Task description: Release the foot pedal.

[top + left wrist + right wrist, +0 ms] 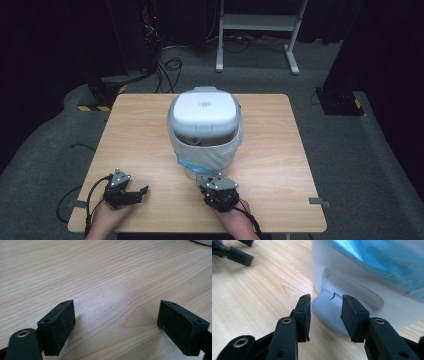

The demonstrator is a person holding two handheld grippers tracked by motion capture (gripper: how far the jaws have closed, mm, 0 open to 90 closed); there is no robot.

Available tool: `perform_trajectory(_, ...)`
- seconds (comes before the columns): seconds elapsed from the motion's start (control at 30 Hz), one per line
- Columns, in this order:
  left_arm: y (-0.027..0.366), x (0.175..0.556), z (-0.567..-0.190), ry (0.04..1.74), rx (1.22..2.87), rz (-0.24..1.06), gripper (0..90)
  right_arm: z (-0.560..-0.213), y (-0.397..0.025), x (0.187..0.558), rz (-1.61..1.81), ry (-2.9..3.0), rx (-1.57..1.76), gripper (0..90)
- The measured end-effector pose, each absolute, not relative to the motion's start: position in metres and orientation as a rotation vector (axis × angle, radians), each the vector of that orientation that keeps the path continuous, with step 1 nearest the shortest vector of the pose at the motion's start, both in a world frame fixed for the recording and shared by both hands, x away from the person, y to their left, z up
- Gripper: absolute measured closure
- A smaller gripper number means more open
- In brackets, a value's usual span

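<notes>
A white pedal bin [204,112] stands in the middle of the wooden table [280,150], its lid raised a little over a pale liner bag [212,152] with a blue band [384,262]. My right gripper [204,181] is at the bin's base. In the right gripper view it [325,301] is open, and its jaws stand on either side of the grey ribbed pedal [329,313] without pressing it. My left gripper [142,192] rests at the table's front left, open and empty [116,312], well clear of the bin.
Bare wood lies to the left and right of the bin. Behind the table are a white frame stand [257,22], black stand bases [102,92] [340,100] and cables [170,65] on the grey carpet.
</notes>
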State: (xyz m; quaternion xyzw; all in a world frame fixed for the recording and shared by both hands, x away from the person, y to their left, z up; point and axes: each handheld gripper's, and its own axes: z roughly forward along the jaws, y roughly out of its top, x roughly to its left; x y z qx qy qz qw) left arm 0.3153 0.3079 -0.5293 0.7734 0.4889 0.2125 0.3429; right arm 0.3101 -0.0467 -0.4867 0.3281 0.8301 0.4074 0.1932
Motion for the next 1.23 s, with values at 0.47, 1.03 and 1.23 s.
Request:
perform_trajectory(0.47, 0.308, 0.314, -0.529, 1.270, 2.017, 0.555, 15.4, -0.492, -0.125, 0.316, 1.055, 2.239, 1.082, 46.2)
perform_trajectory(1.03, 0.307, 0.314, -0.529, 1.261, 2.012, 0.549, 15.8, -0.524, -0.197, 0.356, 0.891, 2.085, 1.420, 32.8)
perform_trajectory(1.23, 0.307, 0.313, -0.529, 1.248, 2.019, 0.545, 16.1, -0.524, -0.197, 0.358, 0.876, 2.071, 1.441, 26.6)
